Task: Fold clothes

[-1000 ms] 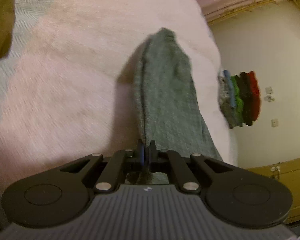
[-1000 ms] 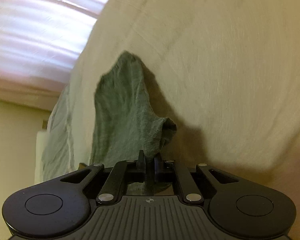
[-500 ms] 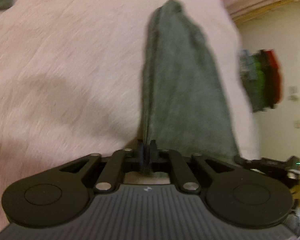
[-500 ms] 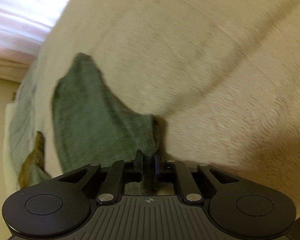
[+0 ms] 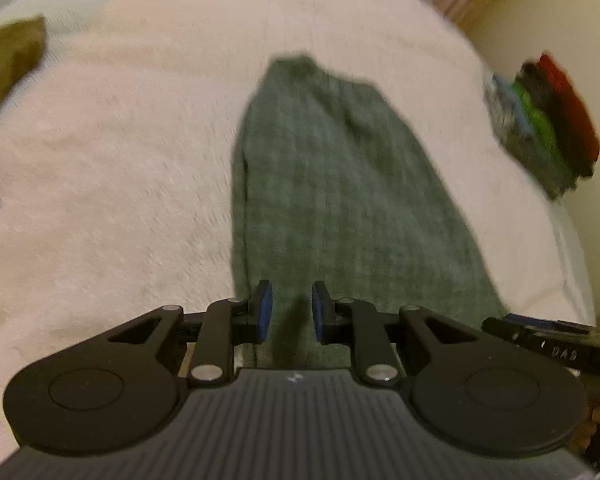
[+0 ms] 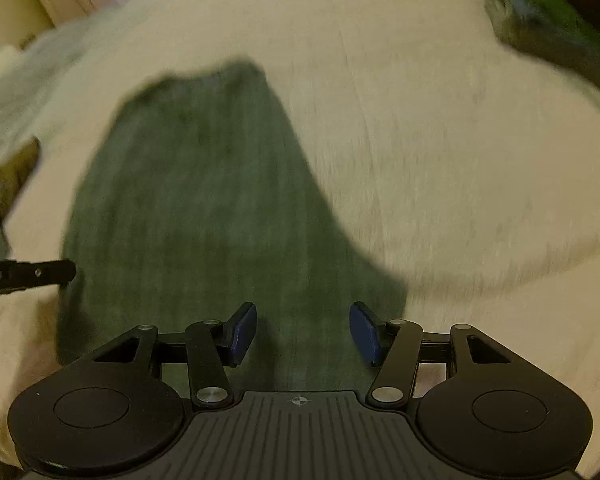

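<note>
Your left gripper [image 5: 287, 312] and right gripper [image 6: 302, 332] both stand spread, holding nothing; the green garment [image 5: 340, 200] lies flat on the bed [image 5: 120, 180], stretching from between their fingers toward 12 o'clock.

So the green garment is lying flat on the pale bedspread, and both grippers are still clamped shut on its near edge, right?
Not quite. The green garment does lie flat on the pale bedspread, but neither gripper is clamped on it. The left wrist view shows the left gripper with its jaws apart over the cloth, and the right wrist view shows the right gripper open wider.
</note>
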Tool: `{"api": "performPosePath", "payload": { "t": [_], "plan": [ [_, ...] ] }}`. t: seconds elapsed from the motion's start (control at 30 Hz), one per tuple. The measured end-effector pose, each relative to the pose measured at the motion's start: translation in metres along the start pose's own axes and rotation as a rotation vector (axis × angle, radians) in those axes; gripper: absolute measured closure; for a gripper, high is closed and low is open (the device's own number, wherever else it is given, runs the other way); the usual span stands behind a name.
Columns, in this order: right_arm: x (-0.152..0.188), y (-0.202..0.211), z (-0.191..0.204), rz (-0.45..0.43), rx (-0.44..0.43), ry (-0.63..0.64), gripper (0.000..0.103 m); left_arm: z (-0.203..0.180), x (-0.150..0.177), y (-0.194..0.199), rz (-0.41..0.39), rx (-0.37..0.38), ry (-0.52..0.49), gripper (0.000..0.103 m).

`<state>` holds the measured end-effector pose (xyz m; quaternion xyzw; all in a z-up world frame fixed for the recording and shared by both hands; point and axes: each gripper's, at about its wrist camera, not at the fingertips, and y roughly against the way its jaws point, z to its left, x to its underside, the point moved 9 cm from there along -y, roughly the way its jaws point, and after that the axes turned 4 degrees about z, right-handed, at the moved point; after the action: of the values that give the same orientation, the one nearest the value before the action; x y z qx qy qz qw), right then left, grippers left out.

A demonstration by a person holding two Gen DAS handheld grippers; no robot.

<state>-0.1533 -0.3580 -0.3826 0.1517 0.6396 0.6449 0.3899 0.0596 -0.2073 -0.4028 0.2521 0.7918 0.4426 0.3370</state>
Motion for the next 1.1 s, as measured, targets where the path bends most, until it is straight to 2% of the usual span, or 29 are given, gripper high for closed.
{"api": "performPosePath", "payload": {
  "t": [0.1, 0.2, 0.33, 0.4, 0.43, 0.47, 0.57, 0.77, 1.0, 1.1],
  "plan": [
    [0.016, 0.004, 0.003, 0.03, 0.038, 0.014, 0.047, 0.001, 0.02, -0.011, 0.089, -0.024, 0.007, 0.087],
    [0.033, 0.022, 0.005, 0.096, 0.074, -0.005, 0.047, 0.005, 0.047, -0.001, 0.181, -0.068, -0.008, 0.087],
    [0.052, 0.051, 0.016, 0.147, 0.068, -0.108, 0.047, 0.006, 0.072, 0.035, 0.266, -0.147, -0.046, 0.077],
    [0.059, 0.071, 0.027, 0.146, 0.072, -0.126, 0.039, 0.003, 0.075, 0.057, 0.278, -0.172, -0.07, 0.07],
    [0.062, 0.083, 0.033, 0.134, 0.073, -0.124, 0.02, 0.001, 0.075, 0.069, 0.272, -0.176, -0.084, 0.066],
    [0.064, 0.095, 0.04, 0.123, 0.073, -0.122, 0.011, -0.002, 0.074, 0.082, 0.261, -0.175, -0.097, 0.064],
    [0.068, 0.128, 0.064, 0.077, 0.063, -0.105, 0.011, -0.007, 0.064, 0.121, 0.215, -0.174, -0.131, 0.059],
    [0.068, 0.171, 0.102, 0.005, 0.053, -0.1, 0.011, -0.011, 0.053, 0.183, 0.121, -0.197, -0.183, 0.056],
    [0.075, 0.199, 0.129, -0.048, 0.06, -0.105, 0.011, -0.019, 0.056, 0.227, 0.041, -0.202, -0.229, 0.054],
    [0.078, 0.205, 0.137, -0.064, 0.056, -0.105, 0.011, -0.02, 0.057, 0.24, 0.014, -0.199, -0.239, 0.05]
  ]
}}
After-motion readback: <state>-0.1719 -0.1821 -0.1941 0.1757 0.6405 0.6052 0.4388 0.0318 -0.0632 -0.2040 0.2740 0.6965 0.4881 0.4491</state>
